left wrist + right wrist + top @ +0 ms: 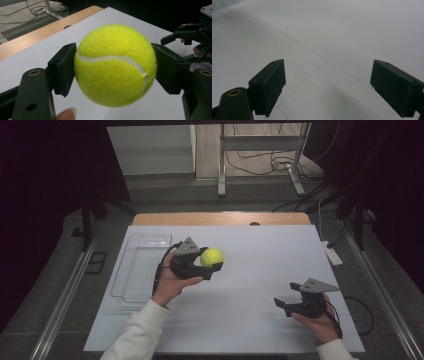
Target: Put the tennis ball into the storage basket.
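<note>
A yellow tennis ball (211, 257) is held above the white table, left of centre in the high view. My left gripper (212, 261) is shut on it. In the left gripper view the ball (115, 65) sits squeezed between both black pads (63, 67), clear of the table. My right gripper (287, 298) rests low near the front right of the table, pointing left, with its jaws wide apart. In the right gripper view the gripper (337, 87) has bare white table between its pads (270, 82). The right gripper (192, 37) also appears far off in the left gripper view.
A clear plastic tray (140, 265) lies on the left side of the white table (260, 270), just left of my left hand. A wooden strip (220, 218) runs along the table's far edge. A white power strip (332, 254) hangs by the right edge.
</note>
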Demonstrator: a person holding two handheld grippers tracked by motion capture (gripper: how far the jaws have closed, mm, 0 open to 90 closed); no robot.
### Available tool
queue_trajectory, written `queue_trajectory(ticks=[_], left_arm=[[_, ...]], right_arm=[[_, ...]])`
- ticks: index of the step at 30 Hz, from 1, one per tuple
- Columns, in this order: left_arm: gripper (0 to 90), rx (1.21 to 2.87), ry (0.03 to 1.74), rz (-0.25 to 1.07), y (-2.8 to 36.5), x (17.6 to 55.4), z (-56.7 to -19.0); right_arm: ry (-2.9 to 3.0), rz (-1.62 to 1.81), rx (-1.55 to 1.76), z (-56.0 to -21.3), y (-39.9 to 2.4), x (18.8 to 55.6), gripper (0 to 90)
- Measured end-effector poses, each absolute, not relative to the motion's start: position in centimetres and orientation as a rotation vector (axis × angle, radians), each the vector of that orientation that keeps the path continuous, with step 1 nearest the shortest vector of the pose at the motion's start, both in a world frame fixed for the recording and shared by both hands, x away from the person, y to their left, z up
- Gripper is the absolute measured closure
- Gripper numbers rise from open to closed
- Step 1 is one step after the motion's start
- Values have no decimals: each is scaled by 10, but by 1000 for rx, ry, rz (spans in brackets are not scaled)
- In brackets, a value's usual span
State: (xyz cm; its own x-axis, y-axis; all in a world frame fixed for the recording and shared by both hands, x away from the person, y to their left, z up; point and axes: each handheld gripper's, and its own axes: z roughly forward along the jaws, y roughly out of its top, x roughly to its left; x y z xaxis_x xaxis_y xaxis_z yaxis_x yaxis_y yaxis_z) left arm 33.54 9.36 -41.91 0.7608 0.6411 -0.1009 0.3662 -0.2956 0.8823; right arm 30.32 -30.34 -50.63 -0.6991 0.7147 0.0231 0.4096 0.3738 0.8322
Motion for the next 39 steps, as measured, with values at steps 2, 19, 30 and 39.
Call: queue_trajectory(ticks=[2,19,30,39], left_arm=[[266,1914,767,336,95,335,-418],[266,1878,792,359,107,337,-413],[265,1861,819,381,117,340,-412],[265,1845,831,401,124,340,-409]], right_arm=[[2298,1245,983,-506,-303,303,136],[2299,1242,985,-507,-303,303,135],[2300,1240,985,-507,-303,303,136],[2298,1241,985,-507,-303,303,136]])
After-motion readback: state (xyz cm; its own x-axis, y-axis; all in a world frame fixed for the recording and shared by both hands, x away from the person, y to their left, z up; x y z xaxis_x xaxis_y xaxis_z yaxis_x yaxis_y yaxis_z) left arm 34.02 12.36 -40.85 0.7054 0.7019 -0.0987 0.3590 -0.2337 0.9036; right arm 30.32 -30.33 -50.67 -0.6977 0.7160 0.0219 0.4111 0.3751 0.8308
